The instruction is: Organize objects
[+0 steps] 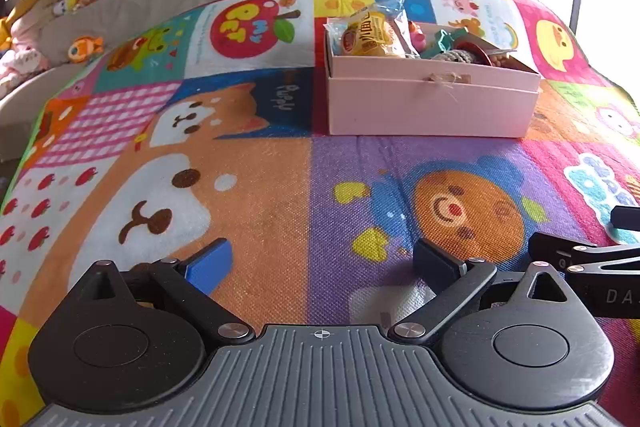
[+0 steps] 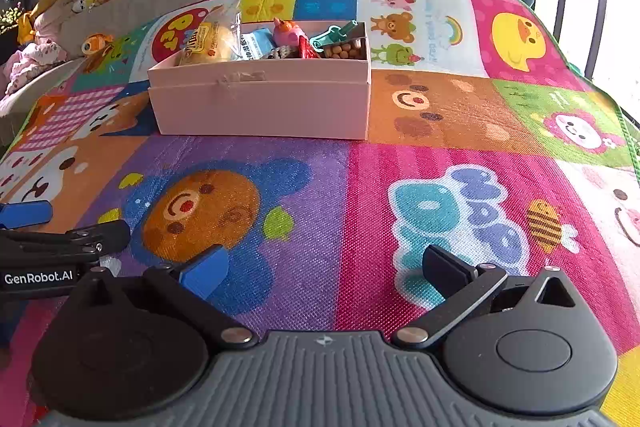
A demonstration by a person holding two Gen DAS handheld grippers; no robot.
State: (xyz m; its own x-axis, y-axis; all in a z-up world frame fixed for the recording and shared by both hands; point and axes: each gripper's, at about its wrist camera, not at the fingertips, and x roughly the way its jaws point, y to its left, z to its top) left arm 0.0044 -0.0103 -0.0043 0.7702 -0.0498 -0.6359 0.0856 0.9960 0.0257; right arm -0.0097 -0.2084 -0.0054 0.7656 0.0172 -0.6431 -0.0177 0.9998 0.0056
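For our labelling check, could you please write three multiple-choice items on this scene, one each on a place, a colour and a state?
1. Where is the bread pack?
A. In the box
B. On the mat beside the box
C. Held in the left tool

2. What colour is the box?
A. Green
B. Pink
C. Black

3. How do the right tool's jaws stand?
A. Shut on a toy
B. Shut on nothing
C. Open and empty

Key:
1 A, the bread pack sticks up from inside the box, at its left end.
2 B, its walls are pale pink in both views.
3 C, the right tool shows only the mat between its spread fingers.
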